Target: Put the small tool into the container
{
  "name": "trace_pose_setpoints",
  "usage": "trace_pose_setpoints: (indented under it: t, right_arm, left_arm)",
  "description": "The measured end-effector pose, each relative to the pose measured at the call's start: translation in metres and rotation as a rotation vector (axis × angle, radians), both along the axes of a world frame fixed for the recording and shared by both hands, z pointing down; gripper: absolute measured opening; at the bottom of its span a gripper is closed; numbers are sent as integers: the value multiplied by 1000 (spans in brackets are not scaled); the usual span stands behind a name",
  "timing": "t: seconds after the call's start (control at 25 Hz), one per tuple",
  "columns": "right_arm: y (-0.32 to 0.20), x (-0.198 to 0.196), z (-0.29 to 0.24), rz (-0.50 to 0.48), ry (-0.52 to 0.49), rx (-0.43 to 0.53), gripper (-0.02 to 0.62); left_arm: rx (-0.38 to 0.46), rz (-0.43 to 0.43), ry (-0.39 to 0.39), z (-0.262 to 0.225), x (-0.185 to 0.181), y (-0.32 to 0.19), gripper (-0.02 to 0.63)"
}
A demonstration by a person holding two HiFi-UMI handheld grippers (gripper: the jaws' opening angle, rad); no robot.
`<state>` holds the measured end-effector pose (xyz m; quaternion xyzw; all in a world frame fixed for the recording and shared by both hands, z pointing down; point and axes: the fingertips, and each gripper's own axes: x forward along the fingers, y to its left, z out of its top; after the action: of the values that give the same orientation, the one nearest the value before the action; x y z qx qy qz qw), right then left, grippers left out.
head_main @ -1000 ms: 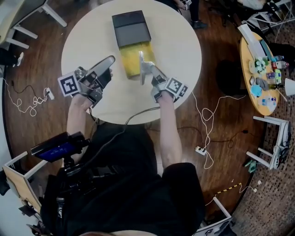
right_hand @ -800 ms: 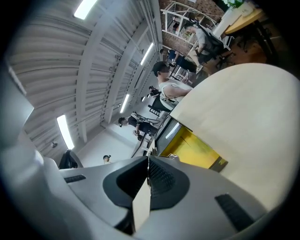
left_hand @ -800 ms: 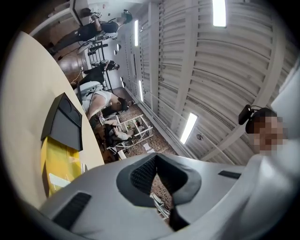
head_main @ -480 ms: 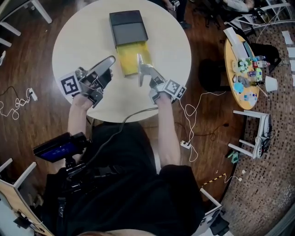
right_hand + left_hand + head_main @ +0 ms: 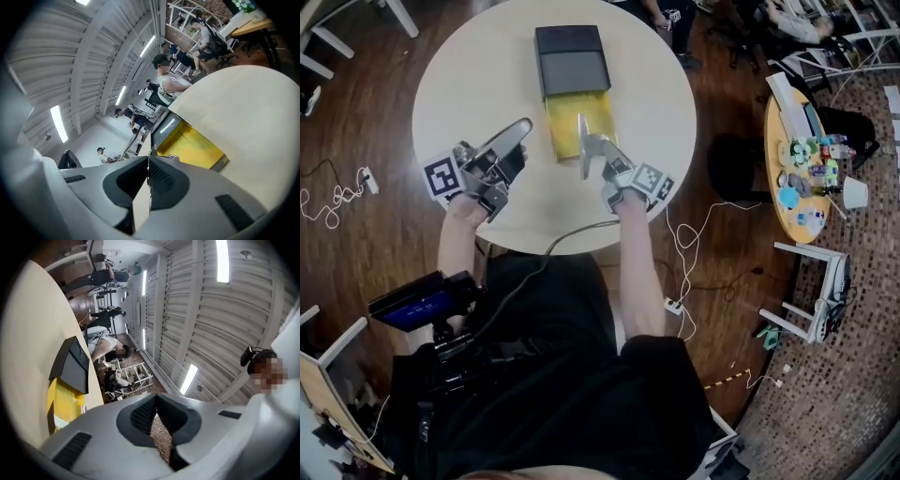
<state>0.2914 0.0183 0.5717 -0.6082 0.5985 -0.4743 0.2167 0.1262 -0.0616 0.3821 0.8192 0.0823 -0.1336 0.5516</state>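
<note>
While right gripper [image 5: 583, 142] clamps small tool [image 5: 579, 127] at near edge of container [image 5: 562, 122], left gripper [image 5: 527, 123] sits closed; table [image 5: 469, 84] lies open leftward.

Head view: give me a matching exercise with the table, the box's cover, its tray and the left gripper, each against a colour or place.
1 table
2 cover
3 tray
4 left gripper

A yellow
B left of the tray, above the table
C dark grey, towards the table's far side
D cream, round

Pairs: 1-D, 2-C, 3-A, 4-B
</note>
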Motion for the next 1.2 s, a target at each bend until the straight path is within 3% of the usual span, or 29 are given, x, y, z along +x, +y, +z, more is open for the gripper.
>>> trace_pose_setpoints:
  t: [0.64, 0.96, 1.2]
  right_arm:
    - [-98, -6, 60, -294, -15, -113, 12]
    - [-107, -8, 77, -219, -35, -131, 12]
    - [-116, 6, 90, -147, -21, -154, 12]
  left_arm:
    - [15, -205, -182, 24, 3, 13, -3]
    - [-7, -249, -163, 25, -17, 8, -3]
    - [-31, -210, -116, 28, -18, -12, -3]
